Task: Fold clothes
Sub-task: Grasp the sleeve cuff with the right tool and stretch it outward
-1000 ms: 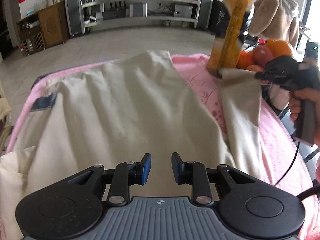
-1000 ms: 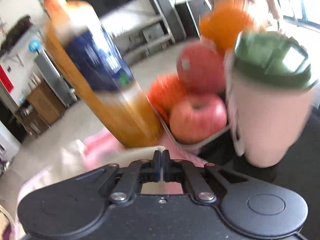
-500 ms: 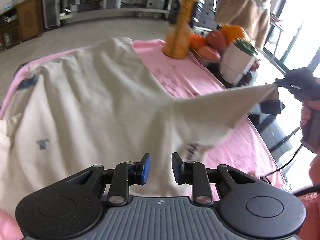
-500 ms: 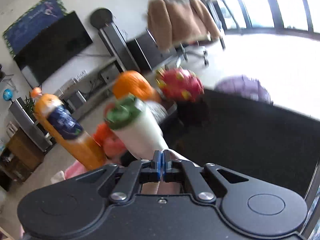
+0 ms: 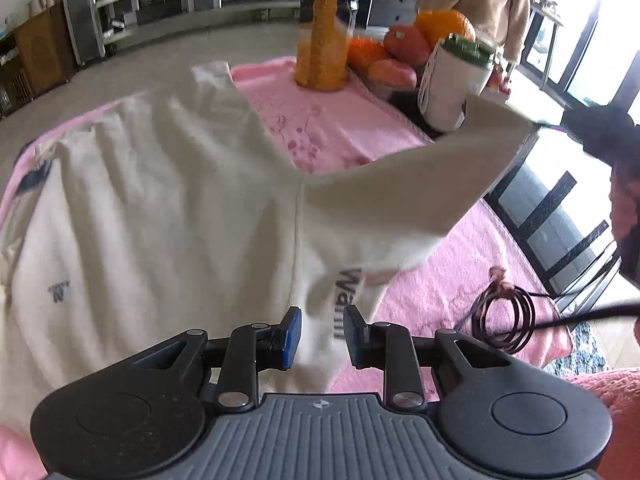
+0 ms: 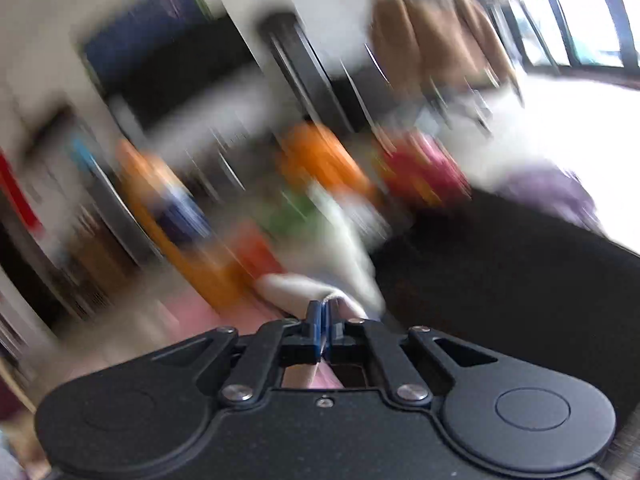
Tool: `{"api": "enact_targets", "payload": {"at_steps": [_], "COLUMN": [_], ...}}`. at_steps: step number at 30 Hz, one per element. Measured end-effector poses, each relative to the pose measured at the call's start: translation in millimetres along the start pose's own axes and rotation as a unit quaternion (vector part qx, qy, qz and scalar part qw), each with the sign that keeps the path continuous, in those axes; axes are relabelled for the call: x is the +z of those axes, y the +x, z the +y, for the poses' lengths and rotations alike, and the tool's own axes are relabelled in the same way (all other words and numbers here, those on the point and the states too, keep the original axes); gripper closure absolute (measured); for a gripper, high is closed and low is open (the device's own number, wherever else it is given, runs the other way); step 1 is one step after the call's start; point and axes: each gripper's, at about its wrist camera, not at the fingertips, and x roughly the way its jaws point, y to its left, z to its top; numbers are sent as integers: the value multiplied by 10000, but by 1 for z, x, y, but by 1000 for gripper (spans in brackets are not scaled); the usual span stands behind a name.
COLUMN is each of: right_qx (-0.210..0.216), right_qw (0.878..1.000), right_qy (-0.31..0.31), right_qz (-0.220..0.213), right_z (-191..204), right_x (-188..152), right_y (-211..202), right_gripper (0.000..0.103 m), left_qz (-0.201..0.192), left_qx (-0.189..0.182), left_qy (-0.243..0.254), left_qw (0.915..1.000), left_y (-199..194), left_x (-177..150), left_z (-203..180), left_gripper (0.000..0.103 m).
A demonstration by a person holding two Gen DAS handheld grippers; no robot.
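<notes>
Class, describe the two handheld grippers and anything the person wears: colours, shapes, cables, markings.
The left gripper and the right gripper look alike: black linkage arms with silver pivot screws, two round black discs, blue pads on the fingertips. The left one has a ribbed grey plate with a small emblem. A black cable trails from the right one. A fuzzy coral-pink sleeve shows.
</notes>
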Motion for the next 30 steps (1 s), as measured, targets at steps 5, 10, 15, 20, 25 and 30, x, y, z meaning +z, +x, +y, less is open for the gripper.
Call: {"api": "enact_targets", "payload": {"at_steps": [5,10,15,20,25,30], "right_qx": [-736,-640,-708,-865,-1094,-1600], "right_qw": [9904,9869,9886,9912,9905,9844], "right_qy": [587,1405,1118,684,-44,-680], "right_qz": [1015,467,723,734,835,271], "right_z": [-44,-69,-60,-54,-38,-13], "right_x": [-3,18,24,17,12,11], "right_y": [28,40,79,86,95,87], "right_gripper": [85,82,82,82,93,100], "left_qz": [196,242,212,270,320,310], "left_qx": [150,426,491,483,500,520], "left_qy": [-68,6,38,63,43,41], "left_qw": [9997,9988,9986,9985,9982,9982], "left_y": [10,9,11,20,27,27], "left_x": [1,10,21,24,25,25], "left_z": [-2,-4,-7,-12,-12,-11], "left_gripper": [77,77,77,77,77,77]}}
